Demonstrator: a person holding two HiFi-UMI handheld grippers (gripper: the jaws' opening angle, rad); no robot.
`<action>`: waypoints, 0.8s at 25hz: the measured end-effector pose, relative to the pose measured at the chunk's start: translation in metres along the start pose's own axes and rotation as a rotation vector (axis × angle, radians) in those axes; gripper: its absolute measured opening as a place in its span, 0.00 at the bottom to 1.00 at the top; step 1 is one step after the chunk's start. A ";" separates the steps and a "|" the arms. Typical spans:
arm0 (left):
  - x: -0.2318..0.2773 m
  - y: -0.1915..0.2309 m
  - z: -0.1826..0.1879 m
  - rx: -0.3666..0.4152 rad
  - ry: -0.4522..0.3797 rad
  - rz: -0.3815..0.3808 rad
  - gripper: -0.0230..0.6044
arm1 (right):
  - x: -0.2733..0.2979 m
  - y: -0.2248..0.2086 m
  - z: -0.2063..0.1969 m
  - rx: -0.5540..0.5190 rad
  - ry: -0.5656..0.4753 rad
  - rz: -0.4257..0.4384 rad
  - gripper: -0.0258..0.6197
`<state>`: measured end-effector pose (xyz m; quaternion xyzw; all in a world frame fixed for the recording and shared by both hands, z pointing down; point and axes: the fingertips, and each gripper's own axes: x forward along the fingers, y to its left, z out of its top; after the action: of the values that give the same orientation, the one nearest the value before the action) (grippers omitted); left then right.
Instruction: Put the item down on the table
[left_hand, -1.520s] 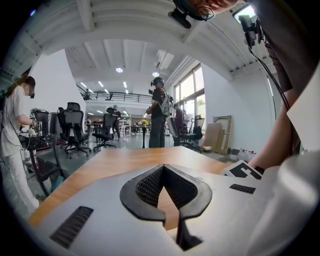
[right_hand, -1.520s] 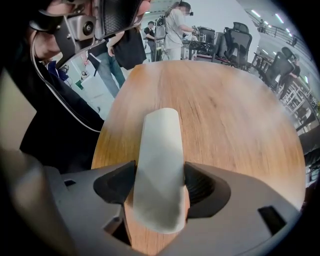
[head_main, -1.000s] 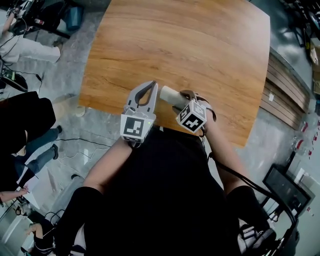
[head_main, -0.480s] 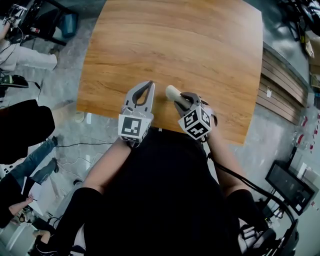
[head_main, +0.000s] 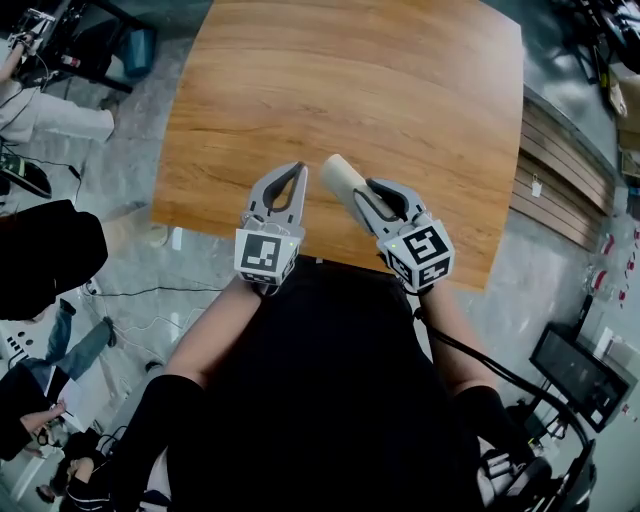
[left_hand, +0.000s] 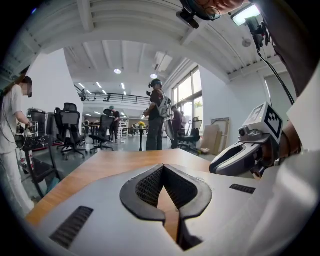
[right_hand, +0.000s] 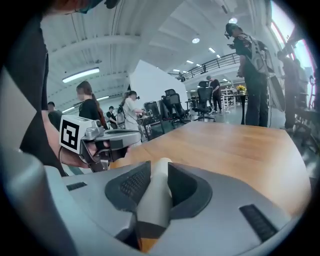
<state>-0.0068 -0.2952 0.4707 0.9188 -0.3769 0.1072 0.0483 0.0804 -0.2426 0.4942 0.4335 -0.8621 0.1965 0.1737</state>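
Left side: your left gripper (head_main: 295, 172) sits over the near edge of the wooden table (head_main: 350, 80), pointing away from you. In the left gripper view its jaws meet at the tips, with only bare wood showing through the gap behind them. Its marker cube (head_main: 262, 255) faces up at your waist.

Centre: the cardboard tube (head_main: 340, 178) lies just right of the left gripper's tips and apart from them. Its free end points forward and left over the table near the front edge. Cannot tell whether it touches the wood.

Right side: your right gripper (head_main: 378, 196) is angled inward toward the left one. Its jaws are closing, and the right gripper view shows the tube between them, with both pads against its sides. The tube rises out past the jaw tips.
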 end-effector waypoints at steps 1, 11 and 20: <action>0.001 -0.002 0.001 0.002 -0.001 -0.003 0.04 | -0.002 0.001 0.002 0.007 -0.023 0.003 0.21; -0.002 -0.010 0.013 0.012 -0.019 -0.029 0.04 | -0.051 0.004 0.067 0.085 -0.339 -0.037 0.17; 0.004 -0.016 0.002 0.006 0.007 -0.037 0.04 | -0.003 -0.010 -0.004 0.144 -0.203 -0.018 0.16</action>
<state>0.0079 -0.2870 0.4693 0.9254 -0.3592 0.1107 0.0487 0.0912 -0.2441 0.4981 0.4703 -0.8550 0.2113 0.0560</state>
